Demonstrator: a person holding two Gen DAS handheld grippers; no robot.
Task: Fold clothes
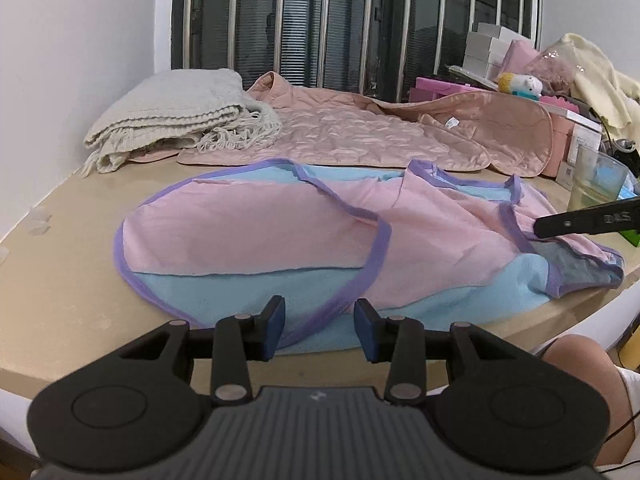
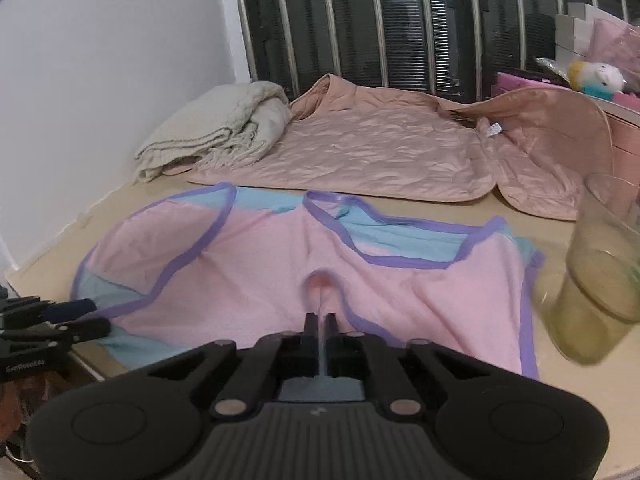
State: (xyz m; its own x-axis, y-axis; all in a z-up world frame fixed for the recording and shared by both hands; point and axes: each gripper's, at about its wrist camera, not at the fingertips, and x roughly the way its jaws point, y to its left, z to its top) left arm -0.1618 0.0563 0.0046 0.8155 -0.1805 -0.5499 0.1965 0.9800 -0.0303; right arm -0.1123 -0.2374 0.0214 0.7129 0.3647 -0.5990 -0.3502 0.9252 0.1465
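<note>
right gripper point(image 2: 320, 320) jaws pinch soft pink-blue garment point(image 2: 256, 264), seemingly; left gripper point(image 1: 320, 328) jaws part-open, empty.

Cloth, satin sheen, matt plastic

Terry-like pink-and-blue garment point(image 2: 248, 264) – glossy quilted jacket point(image 2: 380, 148), coarse knitted blanket point(image 1: 168, 116), smooth matt tabletop point(image 1: 72, 256).

Soft, even indoor light falls from above, leaving only faint shadows under the pink and blue garment point(image 1: 280, 236) on the table point(image 1: 72, 248). The window point(image 1: 360, 20) at the top of both frames is dark. Fisheye distortion bows its bars and curves the table edge, with black vignetting in the corners. The right wrist view is softer (the glass jar point(image 2: 600, 280) at right is smeared by motion blur).
</note>
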